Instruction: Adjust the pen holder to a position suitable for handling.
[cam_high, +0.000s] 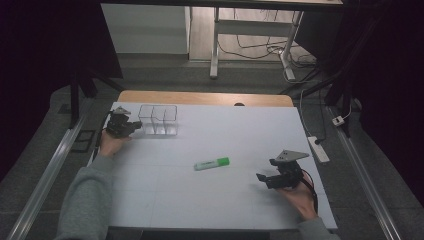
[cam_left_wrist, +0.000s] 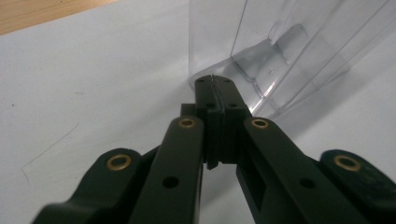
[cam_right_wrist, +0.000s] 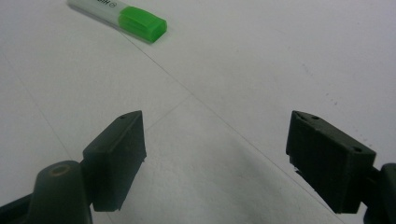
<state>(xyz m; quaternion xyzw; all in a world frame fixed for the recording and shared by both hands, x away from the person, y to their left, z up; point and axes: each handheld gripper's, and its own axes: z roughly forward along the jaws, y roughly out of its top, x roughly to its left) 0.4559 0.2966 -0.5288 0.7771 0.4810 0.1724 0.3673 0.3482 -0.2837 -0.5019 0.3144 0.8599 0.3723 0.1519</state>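
1. Lying near the middle of the white bench (cam_high: 200, 200), the green highlighter (cam_high: 212, 163) rests flat on its side, its bright green cap pointing toward the person's right and its paler body toward the left.
2. The right gripper (cam_high: 265, 170) sits low over the bench at the near right, held in the person's right hand (cam_high: 300, 197), with its jaws spread wide and nothing between them.
3. In the right gripper view, the two black jaws stand far apart over bare white surface, and the highlighter (cam_right_wrist: 122, 17) lies ahead of them toward the upper left, well apart from both jaws.
4. The left gripper (cam_high: 134, 125) is at the far left of the bench, held in the left hand (cam_high: 111, 144), its tips just beside the clear plastic organiser (cam_high: 159, 120).
5. In the left gripper view, the jaws of the left gripper (cam_left_wrist: 212, 79) are pressed together with nothing visible between them; their tips sit at the lower corner of the organiser (cam_left_wrist: 280, 51), very close to its wall, though whether they touch it cannot be told.
6. The organiser stands upright on the bench near the far left edge, with inner walls dividing it into compartments, well apart from the highlighter.
7. A grey sleeve (cam_high: 85, 205) covers the left forearm at the near left corner.
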